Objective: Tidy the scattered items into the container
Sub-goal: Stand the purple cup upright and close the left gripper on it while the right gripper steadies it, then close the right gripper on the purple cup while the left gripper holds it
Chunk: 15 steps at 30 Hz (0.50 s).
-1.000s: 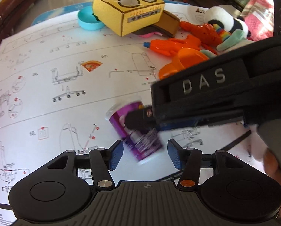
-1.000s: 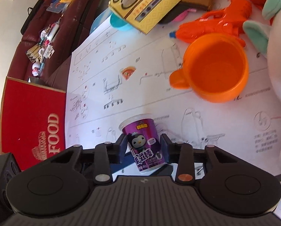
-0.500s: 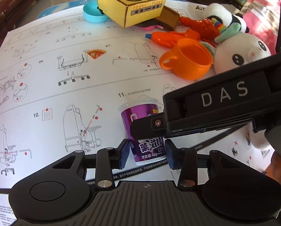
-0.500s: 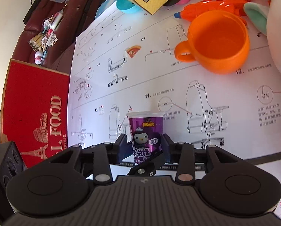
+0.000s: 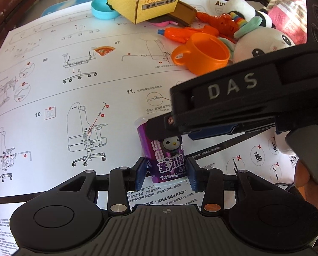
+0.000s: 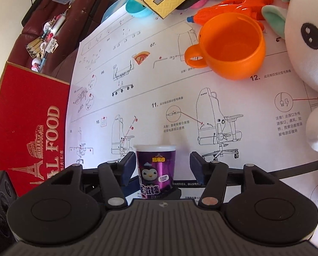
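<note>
We hold the left tongs [image 5: 166,173] clenched on the lower part of the purple cup [image 5: 165,160], which stands upright on the paper-covered tabletop [image 5: 73,85]. The right tongs [image 6: 162,166] are released around the same cup; on the right wrist view there is a clear gap at its right side. The risk, we think, is that the right fingers [image 6: 196,166] knock the cup when they leave, because it is light and gripped low. The orange mug [image 6: 233,44] at 1 o'clock is well apart.
</note>
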Motion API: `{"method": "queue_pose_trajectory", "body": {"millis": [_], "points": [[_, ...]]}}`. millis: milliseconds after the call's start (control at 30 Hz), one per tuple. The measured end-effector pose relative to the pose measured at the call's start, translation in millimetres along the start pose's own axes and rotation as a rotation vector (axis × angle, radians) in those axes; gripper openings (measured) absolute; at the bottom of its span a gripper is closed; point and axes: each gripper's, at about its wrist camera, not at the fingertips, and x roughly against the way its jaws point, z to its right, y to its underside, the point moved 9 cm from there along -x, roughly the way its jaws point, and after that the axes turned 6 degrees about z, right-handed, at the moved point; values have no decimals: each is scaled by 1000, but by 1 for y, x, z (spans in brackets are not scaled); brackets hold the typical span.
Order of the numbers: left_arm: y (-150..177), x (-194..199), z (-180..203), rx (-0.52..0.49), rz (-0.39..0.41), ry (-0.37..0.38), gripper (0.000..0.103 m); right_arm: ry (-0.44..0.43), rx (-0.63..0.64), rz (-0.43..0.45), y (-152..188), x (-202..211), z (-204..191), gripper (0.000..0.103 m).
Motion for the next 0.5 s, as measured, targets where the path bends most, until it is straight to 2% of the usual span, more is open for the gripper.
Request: {"method": "queue_pose_trajectory", "body": {"millis": [133, 333, 500], "points": [[0, 0, 3, -17, -3, -6, 43, 8, 24, -4, 4, -5, -3, 62], [-1, -1, 4, -14, -2, -11, 57, 1, 68, 36, 2, -6, -4, 59], [-4, -3, 2, 3, 3, -26, 60, -11, 83, 55, 2, -5, -2, 54]]}}
